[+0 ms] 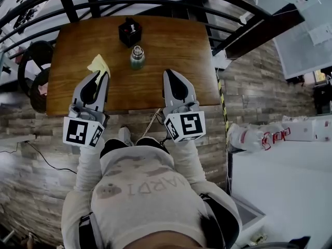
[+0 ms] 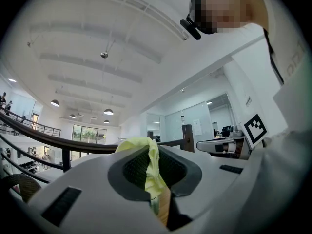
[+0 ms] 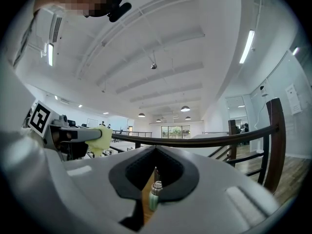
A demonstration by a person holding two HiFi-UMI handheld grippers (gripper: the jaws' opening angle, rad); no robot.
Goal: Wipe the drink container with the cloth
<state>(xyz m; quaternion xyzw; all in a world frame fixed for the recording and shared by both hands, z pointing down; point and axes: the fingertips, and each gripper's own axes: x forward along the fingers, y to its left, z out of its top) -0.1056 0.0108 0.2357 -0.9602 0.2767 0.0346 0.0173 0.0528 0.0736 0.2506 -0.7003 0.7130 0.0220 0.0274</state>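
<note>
The left gripper (image 1: pixel 102 74) clamps a crumpled yellow cloth (image 1: pixel 98 64) near the brown wooden table's (image 1: pixel 155 87) left edge. The right gripper (image 1: pixel 171 72) is closed and empty. A green steel-capped bottle (image 1: pixel 137 57) stands toward the far edge.

Drink container (image 1: pixel 137 57): small green bottle, silver cap on. It is stood upright on the wooden table (image 1: pixel 176 45), toward the far edge, about mid-width. Nothing is touching it.

Cloth (image 1: pixel 98 64): pale yellow, crumpled. It is pinched between the closed jaws of the left gripper (image 1: pixel 101 73). A bunch is pushed out past the jaw tips, left of the bottle and apart from it. In the left gripper view a fold is seen hanging down between the jaws.
</note>
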